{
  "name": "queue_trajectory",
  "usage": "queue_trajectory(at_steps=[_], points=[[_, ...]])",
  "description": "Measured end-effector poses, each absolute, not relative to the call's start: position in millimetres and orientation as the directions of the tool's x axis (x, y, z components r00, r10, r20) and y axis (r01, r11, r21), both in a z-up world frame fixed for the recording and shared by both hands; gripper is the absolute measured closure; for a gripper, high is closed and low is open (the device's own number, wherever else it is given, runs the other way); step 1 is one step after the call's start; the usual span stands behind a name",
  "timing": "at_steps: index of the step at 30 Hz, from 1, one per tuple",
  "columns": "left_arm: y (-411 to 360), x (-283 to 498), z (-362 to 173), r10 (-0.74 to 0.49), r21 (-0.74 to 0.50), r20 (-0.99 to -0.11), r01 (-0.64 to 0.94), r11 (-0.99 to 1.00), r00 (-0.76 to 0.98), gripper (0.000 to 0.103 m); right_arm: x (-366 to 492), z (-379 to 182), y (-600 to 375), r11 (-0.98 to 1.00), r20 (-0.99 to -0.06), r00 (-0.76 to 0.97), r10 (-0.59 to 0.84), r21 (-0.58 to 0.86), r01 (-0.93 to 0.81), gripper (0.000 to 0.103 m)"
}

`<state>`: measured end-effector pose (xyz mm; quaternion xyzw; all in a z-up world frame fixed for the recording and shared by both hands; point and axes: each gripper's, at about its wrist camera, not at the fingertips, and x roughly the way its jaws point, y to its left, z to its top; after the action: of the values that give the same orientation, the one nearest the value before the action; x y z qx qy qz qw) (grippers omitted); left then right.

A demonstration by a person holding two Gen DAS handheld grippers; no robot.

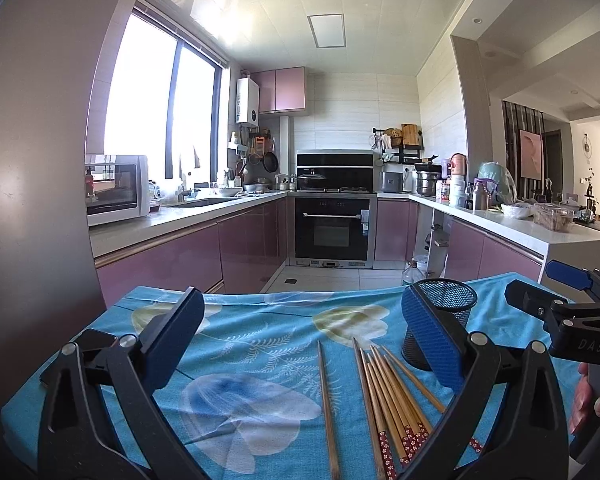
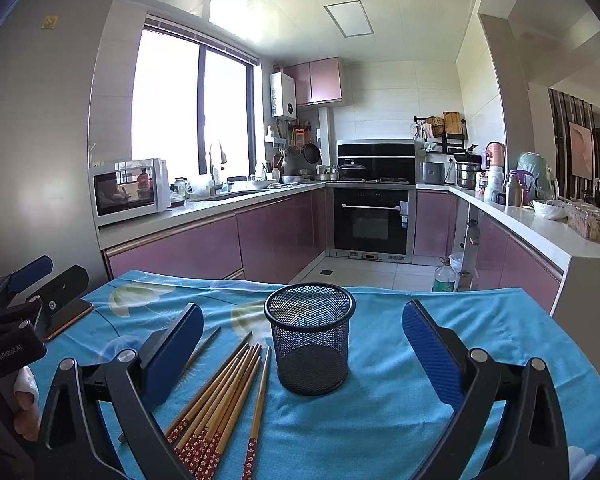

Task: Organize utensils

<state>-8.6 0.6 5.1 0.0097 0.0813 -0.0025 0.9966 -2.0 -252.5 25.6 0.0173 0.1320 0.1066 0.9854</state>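
Note:
Several wooden chopsticks with red patterned ends (image 1: 388, 404) lie in a loose bundle on the blue floral tablecloth (image 1: 252, 356); they also show in the right wrist view (image 2: 220, 396). One plain chopstick (image 1: 327, 408) lies apart to their left. A black mesh cup (image 2: 310, 338) stands upright and empty just right of the bundle; in the left wrist view the cup (image 1: 448, 312) is partly hidden behind my finger. My left gripper (image 1: 304, 344) is open and empty above the chopsticks. My right gripper (image 2: 304, 356) is open and empty, jaws either side of the cup.
A phone (image 2: 70, 314) lies on the cloth at the left. The table's far edge drops to the kitchen floor. A plastic bottle (image 2: 444, 276) stands on the floor. Pink cabinets, an oven (image 2: 372, 220) and cluttered counters lie beyond.

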Motion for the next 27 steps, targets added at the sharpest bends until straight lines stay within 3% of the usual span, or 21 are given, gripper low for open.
queue_trajectory(at_steps=[27], points=[[1.0,-9.6,5.1,-0.004,0.018,-0.162,0.007,1.0,0.987,0.006,-2.4,24.6,-255.2,0.976,-0.252,0.943,0.219,0.072,-0.207,0.007]])
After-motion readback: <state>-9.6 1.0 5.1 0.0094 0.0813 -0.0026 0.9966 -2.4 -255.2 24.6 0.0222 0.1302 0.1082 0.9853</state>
